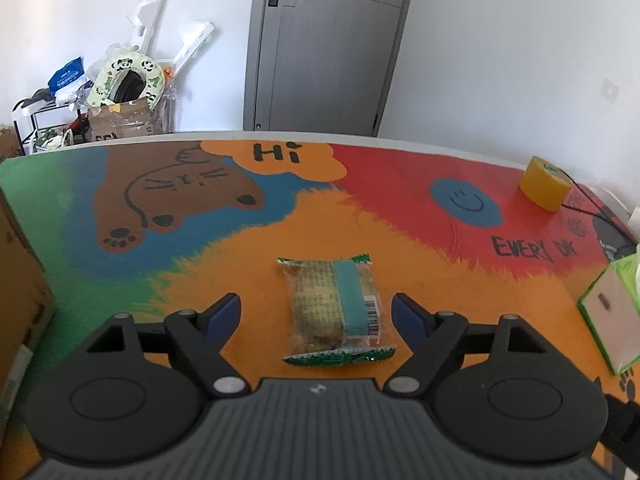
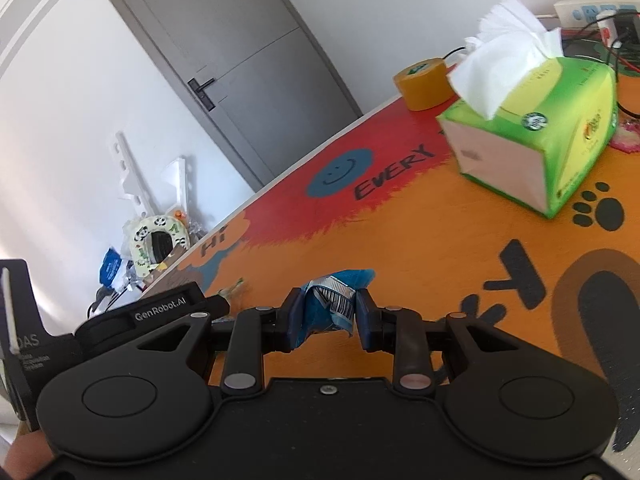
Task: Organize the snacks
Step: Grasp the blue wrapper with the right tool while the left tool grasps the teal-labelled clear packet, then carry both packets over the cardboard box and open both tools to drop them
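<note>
Left gripper [image 1: 316, 312] hangs wide open over the green-edged snack packet [image 1: 334, 312], which lies flat on the colourful table mat [image 1: 248, 240] between its fingers, untouched. Right gripper [image 2: 327, 316] pinches a blue snack packet [image 2: 332, 304] tight above the mat.

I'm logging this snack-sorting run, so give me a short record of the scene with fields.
surface: table with colourful cartoon mat
left gripper: open, fingers either side of green-edged snack packet lying flat
right gripper: shut on blue snack packet
other items: green tissue box, yellow tape roll
background: grey door
</note>
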A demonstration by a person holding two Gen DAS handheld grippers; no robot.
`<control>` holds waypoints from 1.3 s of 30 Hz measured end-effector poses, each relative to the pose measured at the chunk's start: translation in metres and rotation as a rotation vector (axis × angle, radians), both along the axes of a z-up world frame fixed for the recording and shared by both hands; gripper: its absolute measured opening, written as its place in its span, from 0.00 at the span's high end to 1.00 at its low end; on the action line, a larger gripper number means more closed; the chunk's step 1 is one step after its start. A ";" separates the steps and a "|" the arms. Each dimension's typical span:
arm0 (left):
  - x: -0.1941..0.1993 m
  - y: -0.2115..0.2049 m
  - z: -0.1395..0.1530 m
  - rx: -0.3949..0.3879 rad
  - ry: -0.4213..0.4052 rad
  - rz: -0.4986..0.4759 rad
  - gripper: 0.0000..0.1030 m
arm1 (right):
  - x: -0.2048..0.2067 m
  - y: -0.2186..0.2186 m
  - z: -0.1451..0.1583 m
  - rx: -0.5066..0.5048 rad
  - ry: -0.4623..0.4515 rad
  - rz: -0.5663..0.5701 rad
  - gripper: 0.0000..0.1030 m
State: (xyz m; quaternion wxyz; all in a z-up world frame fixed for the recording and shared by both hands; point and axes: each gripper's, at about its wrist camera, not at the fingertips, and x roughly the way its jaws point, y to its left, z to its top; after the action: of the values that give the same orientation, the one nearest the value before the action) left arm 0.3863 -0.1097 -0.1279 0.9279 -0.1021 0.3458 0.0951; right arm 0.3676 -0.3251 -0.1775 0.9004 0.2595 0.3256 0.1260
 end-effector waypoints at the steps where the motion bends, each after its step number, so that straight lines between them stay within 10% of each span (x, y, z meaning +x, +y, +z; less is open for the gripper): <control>1: 0.001 -0.001 -0.002 0.004 0.002 0.000 0.21 | 0.000 -0.001 -0.001 0.001 0.001 -0.003 0.72; 7: 0.003 -0.009 -0.012 0.059 -0.014 0.008 0.22 | 0.000 -0.003 -0.005 0.000 0.005 -0.005 0.72; 15: -0.006 -0.010 -0.008 0.089 -0.020 -0.006 0.54 | -0.005 -0.003 -0.005 0.002 0.008 -0.006 0.72; 39: -0.113 0.017 0.041 -0.002 -0.110 -0.066 0.54 | -0.060 0.017 0.023 0.044 -0.057 0.029 0.72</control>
State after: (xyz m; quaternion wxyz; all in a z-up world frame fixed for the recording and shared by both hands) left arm 0.2728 -0.0927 -0.0866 0.9480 -0.0968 0.2976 0.0581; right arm 0.3074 -0.3081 -0.1548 0.9015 0.2709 0.3006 0.1535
